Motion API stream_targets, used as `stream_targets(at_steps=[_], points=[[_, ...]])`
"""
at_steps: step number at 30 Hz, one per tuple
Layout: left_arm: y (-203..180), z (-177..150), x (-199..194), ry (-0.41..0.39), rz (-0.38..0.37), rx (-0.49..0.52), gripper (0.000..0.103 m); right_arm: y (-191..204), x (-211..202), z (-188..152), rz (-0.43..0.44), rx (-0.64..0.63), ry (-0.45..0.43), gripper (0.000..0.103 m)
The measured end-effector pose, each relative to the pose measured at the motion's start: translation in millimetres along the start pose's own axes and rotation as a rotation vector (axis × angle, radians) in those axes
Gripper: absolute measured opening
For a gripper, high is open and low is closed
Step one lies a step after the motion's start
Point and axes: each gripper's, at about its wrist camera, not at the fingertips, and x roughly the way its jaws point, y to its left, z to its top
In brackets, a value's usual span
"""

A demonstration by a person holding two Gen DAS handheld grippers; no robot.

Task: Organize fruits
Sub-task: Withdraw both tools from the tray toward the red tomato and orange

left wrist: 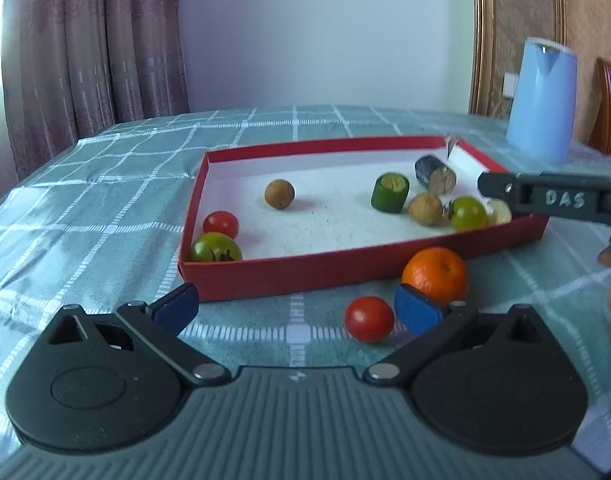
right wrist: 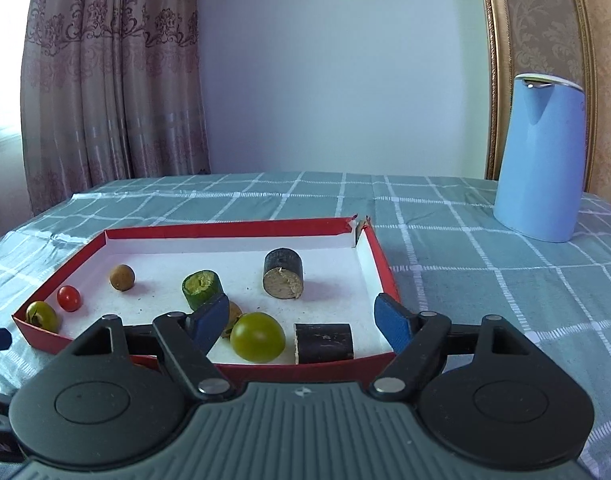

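A red-walled box (left wrist: 289, 280) (right wrist: 225, 227) with a white floor holds several fruits and cut pieces. In front of it on the cloth lie a red tomato (left wrist: 368, 319) and an orange (left wrist: 435, 274). My left gripper (left wrist: 295, 308) is open just above the cloth, with the red tomato between its fingers, close to the right pad and untouched. The orange sits behind that pad. My right gripper (right wrist: 302, 318) is open over the box's near right corner. A green tomato (right wrist: 257, 337) and a dark cylinder piece (right wrist: 323, 343) lie on the floor between its fingers, untouched.
A tall blue kettle (left wrist: 543, 100) (right wrist: 541, 160) stands at the back right on the checked cloth. Elsewhere in the box: a cucumber piece (right wrist: 201, 286), a second dark cylinder (right wrist: 283, 274), a brown ball (right wrist: 121, 277), a red tomato (right wrist: 68, 298) and a green tomato (right wrist: 41, 316).
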Motion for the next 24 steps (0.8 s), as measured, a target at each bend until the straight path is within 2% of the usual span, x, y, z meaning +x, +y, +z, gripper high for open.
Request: stream_targets(at_steps=[4, 10, 13, 16, 20, 24], points=[[-1.0, -1.9, 4.7, 0.029, -0.002, 0.009, 0.103, 0.4, -8.5, -4.4, 0.037, 0.010, -0.002, 0.080], [4.2, -3.6, 2.5, 0.026, -0.012, -0.007, 0.103, 3.7, -19.5, -10.8, 0.032, -0.009, -0.020, 0.080], [-0.4, -4.9, 4.9, 0.060, -0.049, 0.059, 0.103, 1.9, -19.5, -11.6, 0.030, 0.001, -0.014, 0.080], [-11.8, -4.4, 6.2, 0.048, -0.009, 0.116, 0.103, 1.5, -17.5, -11.4, 0.027, 0.004, -0.003, 0.080], [-13.2, -3.1, 9.5, 0.053, -0.005, 0.109, 0.103, 2.0, -18.2, -11.9, 0.032, 0.003, -0.005, 0.080], [-5.2, -2.9, 9.2, 0.055, -0.037, 0.065, 0.090, 3.1, -16.9, -12.5, 0.037, -0.003, 0.004, 0.080]])
